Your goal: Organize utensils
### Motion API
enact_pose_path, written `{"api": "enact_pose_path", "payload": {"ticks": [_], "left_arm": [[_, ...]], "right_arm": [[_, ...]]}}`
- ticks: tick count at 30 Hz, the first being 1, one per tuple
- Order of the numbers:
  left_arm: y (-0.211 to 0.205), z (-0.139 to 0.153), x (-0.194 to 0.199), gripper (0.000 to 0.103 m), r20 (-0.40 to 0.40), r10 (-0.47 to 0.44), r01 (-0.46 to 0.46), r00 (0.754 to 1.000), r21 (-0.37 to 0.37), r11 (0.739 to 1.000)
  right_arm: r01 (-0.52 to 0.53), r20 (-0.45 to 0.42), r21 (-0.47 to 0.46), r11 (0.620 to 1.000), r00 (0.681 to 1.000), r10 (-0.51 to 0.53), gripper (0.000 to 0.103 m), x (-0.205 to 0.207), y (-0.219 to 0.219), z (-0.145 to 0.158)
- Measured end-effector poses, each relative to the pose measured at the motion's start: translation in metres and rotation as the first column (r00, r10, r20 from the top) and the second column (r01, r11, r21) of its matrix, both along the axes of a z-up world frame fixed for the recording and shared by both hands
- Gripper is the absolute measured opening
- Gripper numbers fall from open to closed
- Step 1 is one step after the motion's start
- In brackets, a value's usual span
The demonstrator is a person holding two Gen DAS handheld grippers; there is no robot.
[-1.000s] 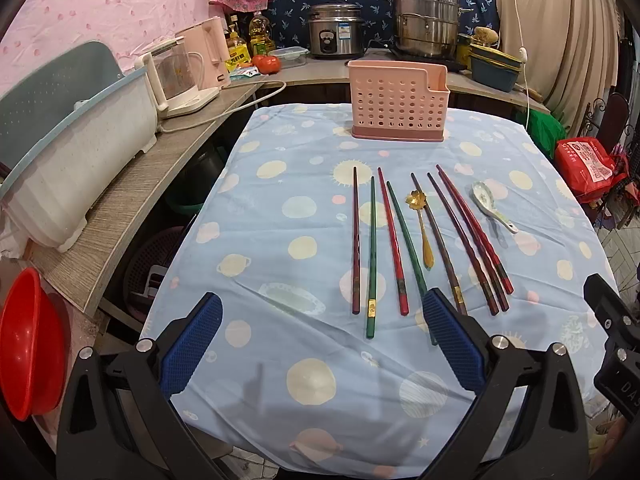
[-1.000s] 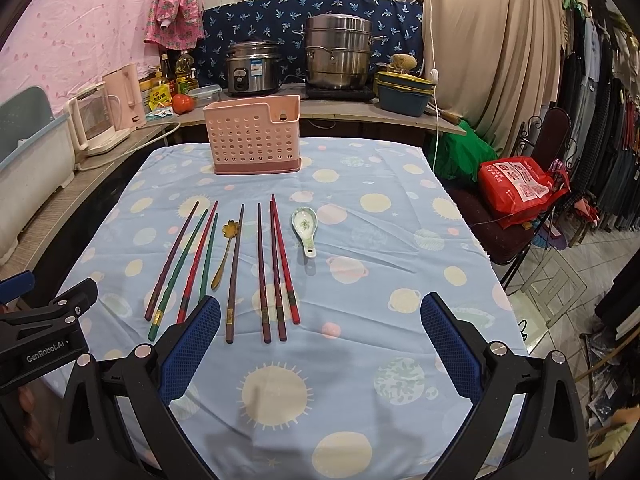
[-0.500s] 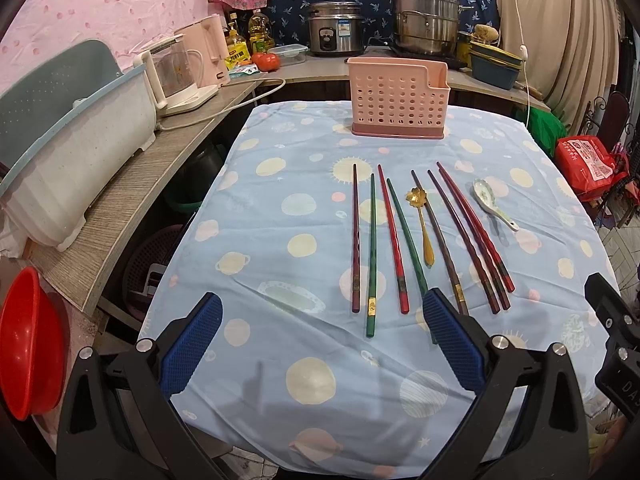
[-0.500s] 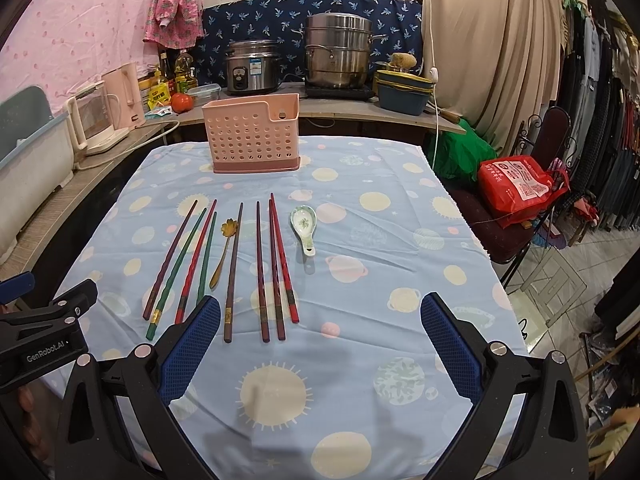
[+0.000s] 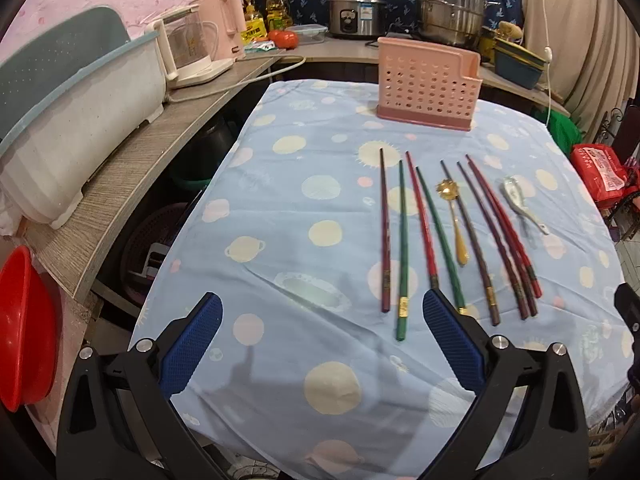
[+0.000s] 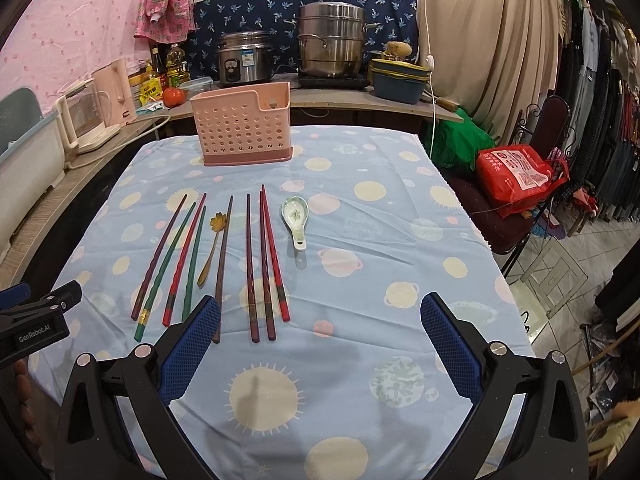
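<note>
Both your tools, left tool (image 5: 320, 338) and right tool (image 6: 320, 338), hang spread wide and empty over the surface's (image 6: 400, 300) near edge; chopsticks (image 6: 264, 260) lie mid-surface, pink holder (image 6: 244, 130) at the far edge.

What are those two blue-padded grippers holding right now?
Nothing. The left gripper and right gripper are both open and empty above the blue tablecloth.

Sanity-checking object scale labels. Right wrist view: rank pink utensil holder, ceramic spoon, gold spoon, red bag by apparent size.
1. pink utensil holder
2. red bag, close to the holder, so that order is unsure
3. gold spoon, longer but thin
4. ceramic spoon, shorter but wider; near tie
</note>
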State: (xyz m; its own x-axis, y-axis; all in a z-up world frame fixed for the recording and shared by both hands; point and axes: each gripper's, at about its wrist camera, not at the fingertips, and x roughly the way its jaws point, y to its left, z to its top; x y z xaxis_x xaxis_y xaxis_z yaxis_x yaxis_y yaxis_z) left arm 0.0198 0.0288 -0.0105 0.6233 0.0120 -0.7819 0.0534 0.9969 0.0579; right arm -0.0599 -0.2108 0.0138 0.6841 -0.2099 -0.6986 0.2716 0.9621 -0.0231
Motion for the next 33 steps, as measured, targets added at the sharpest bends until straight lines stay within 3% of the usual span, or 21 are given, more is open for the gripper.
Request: {"api": "enact_pose_path", "payload": {"ticks": [9,13,21,23,27,33], "left_arm": [[-0.004,-0.034,0.035,0.093,-0.068,-0.035,0.033,0.997,-0.028,0.999],[-0.007,-0.051,0.054,0.085,-0.103,-0.037,0.034,0.994,-0.035,0.999],[-0.019,-0.071,0.081,0.079,-0.141,-0.070,0.066,0.988,-0.033,0.997],[-0.021,-0.076,0.086,0.071,-0.158,-0.079,0.075,0.984,-0.032,0.997],[-0.020,-0.081,0.089,0.067,-0.174,-0.080,0.073,0.981,-0.049,0.996],[-0.020,-0.077,0.091,0.041,-0.176,-0.105,0.093,0.979,-0.074,0.993]], "right_arm": [[0.013,-0.052,0.011,1.000,0.999,-0.012,0.096,0.022,-0.008,-0.019],[0.016,-0.079,0.014,1.000,0.997,-0.015,0.096,0.034,-0.010,-0.027],[0.015,-0.111,0.020,1.000,0.994,-0.012,0.096,0.055,-0.013,-0.037],[0.014,-0.115,0.021,1.000,0.993,-0.011,0.096,0.059,-0.014,-0.038],[0.017,-0.124,0.022,1.000,0.992,-0.014,0.096,0.066,-0.016,-0.041],[0.018,-0.117,0.028,0.999,0.993,-0.014,0.096,0.078,-0.021,-0.040]]}}
